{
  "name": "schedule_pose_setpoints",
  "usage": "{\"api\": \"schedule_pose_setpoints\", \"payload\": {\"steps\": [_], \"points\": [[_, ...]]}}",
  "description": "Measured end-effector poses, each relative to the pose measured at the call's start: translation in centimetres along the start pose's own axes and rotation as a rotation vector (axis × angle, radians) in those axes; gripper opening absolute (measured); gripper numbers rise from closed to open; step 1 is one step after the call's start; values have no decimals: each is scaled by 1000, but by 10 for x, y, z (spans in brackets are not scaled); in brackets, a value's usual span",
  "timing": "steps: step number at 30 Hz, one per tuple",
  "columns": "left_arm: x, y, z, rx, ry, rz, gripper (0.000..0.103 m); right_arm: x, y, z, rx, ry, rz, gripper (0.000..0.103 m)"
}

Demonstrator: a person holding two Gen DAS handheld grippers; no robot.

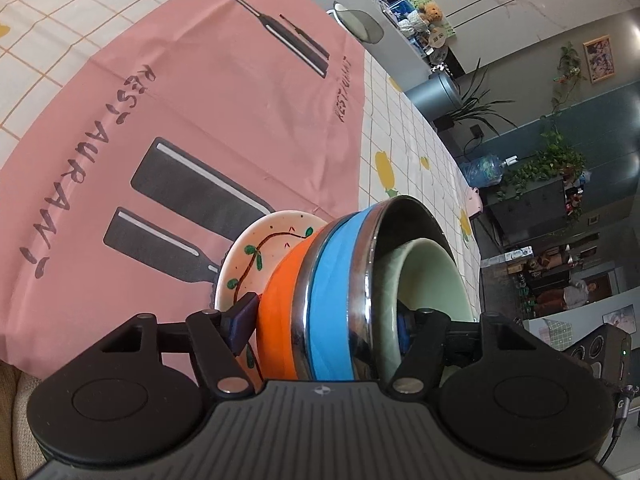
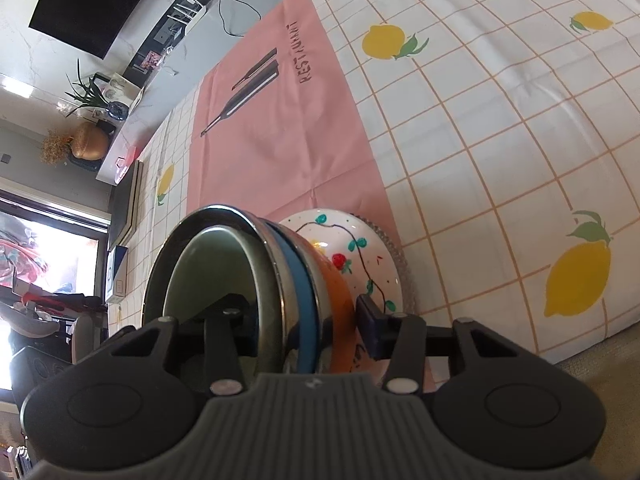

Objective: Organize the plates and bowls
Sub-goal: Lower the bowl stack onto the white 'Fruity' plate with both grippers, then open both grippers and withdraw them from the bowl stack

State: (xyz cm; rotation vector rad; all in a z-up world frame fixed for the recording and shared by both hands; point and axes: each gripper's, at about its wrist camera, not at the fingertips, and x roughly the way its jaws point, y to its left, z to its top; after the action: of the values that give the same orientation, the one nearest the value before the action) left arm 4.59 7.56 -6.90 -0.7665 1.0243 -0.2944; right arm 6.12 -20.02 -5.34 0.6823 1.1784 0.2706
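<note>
Stack status: nested bowls sit on a painted plate (image 1: 276, 248) at the near edge of the pink placemat (image 1: 200, 120), which lies on the lemon-print cloth (image 2: 500, 120) covering the worktop. From the bottom: a clear beaded-rim dish (image 2: 404, 264) just showing under the painted plate, then an orange bowl (image 1: 280, 312), a steel bowl with a blue band (image 1: 336, 300), and a pale green bowl (image 1: 432, 280) nested innermost.

Left tool (image 1: 328, 320): jaws wide, straddling the stack's near wall. One blue finger (image 1: 242, 320) lies outside against the orange bowl, the other sits inside the green bowl. Whether the pads press I cannot tell; a small gap seems to show on the outer side, so I read it as not clamped.

Right tool (image 2: 304, 320): jaws about half apart, straddling the opposite side of the same stack, one finger (image 2: 372, 324) outside by the orange bowl, the other inside the green bowl. Contact looks close, but a firm grip cannot be confirmed.

Progress, judged: stacking appears essentially complete, with all visible crockery in one pile and nothing else loose on the mat. What seems left is freeing both tools and perhaps a final placing of the pile
</note>
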Motion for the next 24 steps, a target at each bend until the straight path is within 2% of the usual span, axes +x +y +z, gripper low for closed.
{"api": "schedule_pose_setpoints", "payload": {"steps": [3,4,8,10,11,18,20,24], "points": [[-13,-11,-3,70,-51,20,83,-2,3,-1,-31,-18,-3,48],[-18,-18,-4,98,-70,28,85,-5,5,-1,-50,-31,-3,52],[-39,-39,-11,197,-149,60,87,-19,15,-1,-103,-78,1,61],[-52,-50,-14,235,-189,82,87,-28,21,-2,-132,-114,-15,72],[-59,-55,-15,253,-212,89,87,-33,24,-3,-149,-129,-23,72],[-120,-104,-44,454,-540,103,95,-69,44,-18,-240,-249,-91,81],[-129,-117,-52,483,-593,136,96,-81,50,-26,-271,-294,-127,82],[-135,-142,-69,519,-670,251,96,-102,59,-46,-327,-386,-202,83]]}}
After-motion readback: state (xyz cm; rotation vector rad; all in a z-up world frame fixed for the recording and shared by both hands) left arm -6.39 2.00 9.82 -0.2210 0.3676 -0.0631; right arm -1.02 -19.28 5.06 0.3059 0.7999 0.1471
